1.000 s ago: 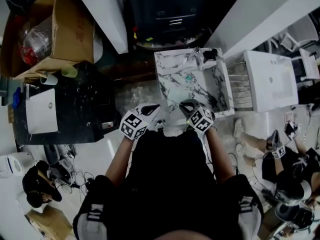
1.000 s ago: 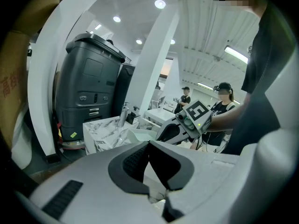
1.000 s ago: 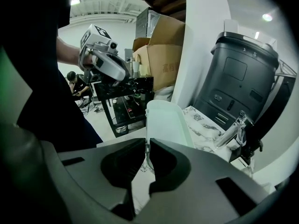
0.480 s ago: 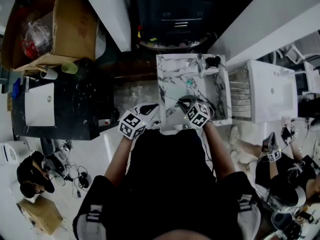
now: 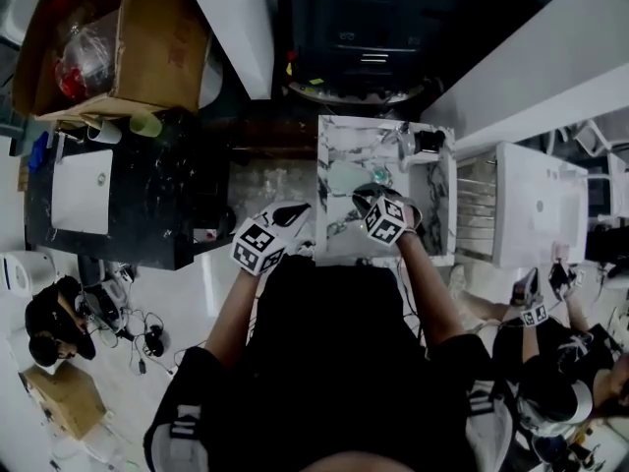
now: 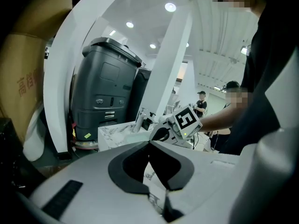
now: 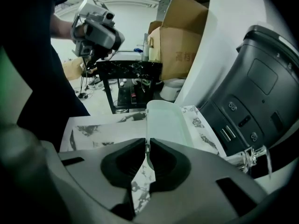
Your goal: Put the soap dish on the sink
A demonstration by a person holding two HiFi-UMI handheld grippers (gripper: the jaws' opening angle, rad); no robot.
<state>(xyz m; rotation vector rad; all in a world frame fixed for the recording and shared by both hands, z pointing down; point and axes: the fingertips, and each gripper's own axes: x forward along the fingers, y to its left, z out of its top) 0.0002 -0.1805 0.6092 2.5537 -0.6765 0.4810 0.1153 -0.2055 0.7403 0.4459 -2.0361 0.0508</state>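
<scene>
A pale green, see-through soap dish (image 7: 166,120) is held by its near edge in my right gripper (image 7: 146,146), whose jaws are shut on it. In the head view the right gripper (image 5: 366,197) holds the soap dish (image 5: 344,177) over the basin of the marble-patterned sink (image 5: 334,229), close to the drain and short of the faucet (image 5: 408,144). The marble sink (image 7: 100,132) lies just under the dish. My left gripper (image 5: 295,210) hangs at the sink's front left corner. Its jaws meet with nothing between them (image 6: 149,144).
A black table (image 5: 147,214) with a white basin (image 5: 81,190) stands left of the sink, with a cardboard box (image 5: 147,47) behind it. A white sink (image 5: 536,190) is at the right. A dark grey machine (image 5: 364,28) stands behind. People sit on the floor at both sides.
My right gripper has carried the soap dish from the sink's front edge farther in over the basin and lower. The left gripper shifted slightly along the sink's front left corner.
</scene>
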